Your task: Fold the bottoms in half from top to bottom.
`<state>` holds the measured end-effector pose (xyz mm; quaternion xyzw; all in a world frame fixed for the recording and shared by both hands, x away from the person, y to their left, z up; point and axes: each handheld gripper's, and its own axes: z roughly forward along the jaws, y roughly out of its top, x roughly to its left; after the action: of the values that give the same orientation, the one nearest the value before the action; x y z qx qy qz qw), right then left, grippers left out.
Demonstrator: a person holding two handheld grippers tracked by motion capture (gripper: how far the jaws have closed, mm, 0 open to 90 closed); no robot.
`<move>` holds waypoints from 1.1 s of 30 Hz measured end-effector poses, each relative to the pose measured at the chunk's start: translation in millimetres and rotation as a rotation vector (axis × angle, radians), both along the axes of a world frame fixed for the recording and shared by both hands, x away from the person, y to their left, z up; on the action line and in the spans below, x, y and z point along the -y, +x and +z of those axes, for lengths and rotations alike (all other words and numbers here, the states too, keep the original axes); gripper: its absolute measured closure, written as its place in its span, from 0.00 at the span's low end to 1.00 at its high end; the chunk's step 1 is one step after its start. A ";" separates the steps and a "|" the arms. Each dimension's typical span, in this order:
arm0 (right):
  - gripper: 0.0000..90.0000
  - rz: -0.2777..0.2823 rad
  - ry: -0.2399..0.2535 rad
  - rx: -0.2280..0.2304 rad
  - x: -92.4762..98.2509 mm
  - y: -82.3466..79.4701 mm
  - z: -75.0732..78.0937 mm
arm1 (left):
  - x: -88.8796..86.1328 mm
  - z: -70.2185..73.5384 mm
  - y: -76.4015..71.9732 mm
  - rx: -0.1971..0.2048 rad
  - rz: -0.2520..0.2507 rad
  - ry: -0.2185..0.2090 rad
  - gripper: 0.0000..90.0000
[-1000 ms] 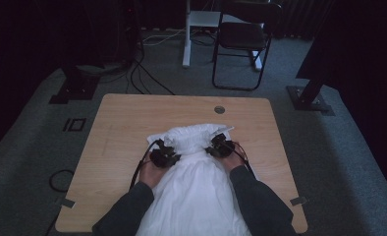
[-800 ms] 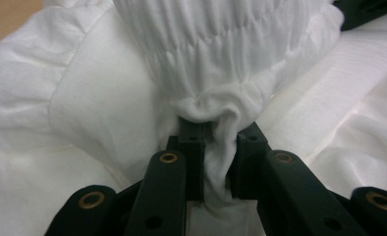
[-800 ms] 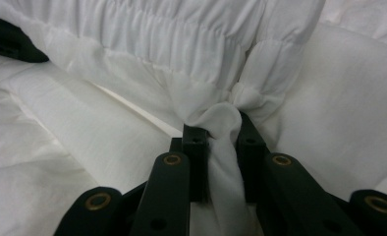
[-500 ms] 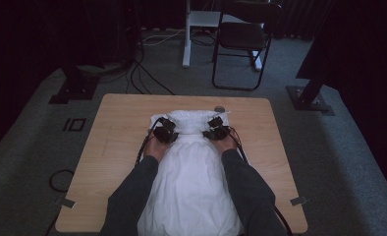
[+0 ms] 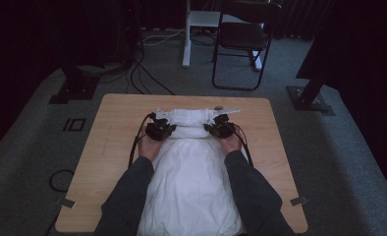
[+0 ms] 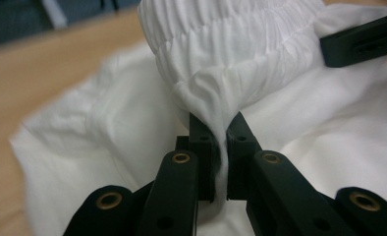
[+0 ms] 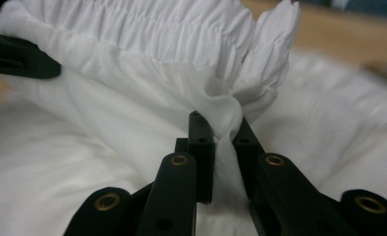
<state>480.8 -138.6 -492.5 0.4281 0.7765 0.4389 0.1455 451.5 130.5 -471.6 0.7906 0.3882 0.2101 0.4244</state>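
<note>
A white garment with a gathered elastic waistband lies lengthwise on the wooden table. My left gripper pinches the waistband's left end, and its jaws have just been closing further with cloth bunched between them. At the right end my right gripper does the same, its jaws also just closing further on a fold. Both ends hang lifted off the table. Each gripper view catches the other gripper's black jaw, the right gripper and the left gripper, at the band's far end.
A small round fitting sits in the tabletop just beyond the waistband. Past the table stand a black folding chair, a white desk leg, floor cables and two black stand bases.
Both hands have moved toward the table's far edge, carrying the waistband with them. The bunched top of the garment has been drawn out straighter and its ends lifted.
</note>
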 end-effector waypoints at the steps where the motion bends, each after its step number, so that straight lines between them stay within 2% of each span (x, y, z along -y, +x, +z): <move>1: 0.93 0.000 0.000 0.000 0.0 0.0 0.0 | 0.0 0.0 0.0 0.000 0.000 0.000 0.96; 2: 0.94 0.019 0.018 0.072 3.6 -13.0 23.3 | -2.7 23.6 -14.6 0.060 -0.019 -0.025 0.96; 3: 0.94 0.027 0.026 0.113 5.3 -20.0 35.9 | -2.7 23.6 -14.6 0.060 -0.019 -0.025 0.96; 4: 0.94 0.034 0.036 0.150 7.4 -27.1 48.4 | -5.1 48.5 -30.6 0.108 -0.038 -0.067 0.96; 5: 0.94 0.042 0.048 0.178 9.4 -34.2 60.5 | -6.2 60.1 -39.8 0.133 -0.050 -0.081 0.96; 6: 0.94 0.042 0.048 0.178 9.4 -34.2 60.5 | -6.2 60.1 -39.8 0.133 -0.050 -0.081 0.95; 7: 0.94 0.053 0.058 0.206 11.4 -41.9 71.9 | -7.4 70.1 -48.8 0.152 -0.060 -0.091 0.95; 8: 0.94 0.082 0.072 0.249 14.7 -58.1 89.2 | -9.7 84.3 -66.3 0.177 -0.087 -0.104 0.95; 9: 0.94 0.097 0.076 0.257 16.0 -65.5 94.2 | -10.7 87.9 -74.1 0.181 -0.097 -0.104 0.95; 11: 0.94 0.126 0.076 0.257 18.0 -78.5 96.8 | -12.6 87.7 -86.8 0.165 -0.125 -0.108 0.95; 13: 0.94 0.145 0.074 0.241 19.2 -90.0 91.8 | -13.7 77.8 -97.9 0.140 -0.143 -0.112 0.95; 15: 0.94 0.154 0.046 0.224 19.5 -100.9 82.4 | -13.5 61.6 -106.5 0.101 -0.160 -0.113 0.95; 16: 0.94 0.161 0.038 0.215 20.2 -106.2 76.2 | -13.5 61.6 -106.5 0.101 -0.160 -0.113 0.95; 17: 0.94 0.169 0.030 0.196 21.1 -111.3 69.0 | -14.1 42.3 -114.1 0.055 -0.173 -0.119 0.95; 18: 0.94 0.176 0.022 0.177 22.2 -116.4 60.8 | -14.1 31.8 -117.5 0.034 -0.181 -0.114 0.95; 19: 0.93 0.184 0.015 0.160 23.5 -121.4 51.7 | -14.1 31.8 -117.5 0.034 -0.181 -0.114 0.94; 20: 0.93 0.189 0.008 0.139 24.8 -126.6 42.3 | -12.8 9.3 -122.6 -0.022 -0.196 -0.106 0.94; 23: 0.93 0.204 -0.013 0.063 28.4 -138.9 12.8 | -8.6 -23.0 -127.8 -0.113 -0.211 -0.081 0.94; 27: 0.93 0.215 -0.082 -0.034 27.2 -146.8 -25.8 | 5.8 -62.4 -131.6 -0.209 -0.224 0.056 0.94; 28: 0.93 0.216 -0.106 -0.054 26.1 -147.0 -33.9 | 8.8 -69.6 -131.4 -0.223 -0.228 0.092 0.94; 30: 0.93 0.214 -0.135 -0.097 23.6 -145.1 -47.1 | 9.3 -75.0 -128.6 -0.225 -0.231 0.083 0.94; 32: 0.93 0.210 -0.145 -0.115 22.6 -143.6 -51.3 | 8.7 -74.5 -126.0 -0.231 -0.232 0.083 0.94; 33: 0.93 0.211 -0.140 -0.125 22.1 -141.7 -53.9 | 8.4 -73.7 -121.4 -0.222 -0.231 0.106 0.94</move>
<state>339.2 -160.7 -546.5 0.3593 0.8535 0.3689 0.0795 330.1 122.2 -545.3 0.8697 0.3274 0.0915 0.3579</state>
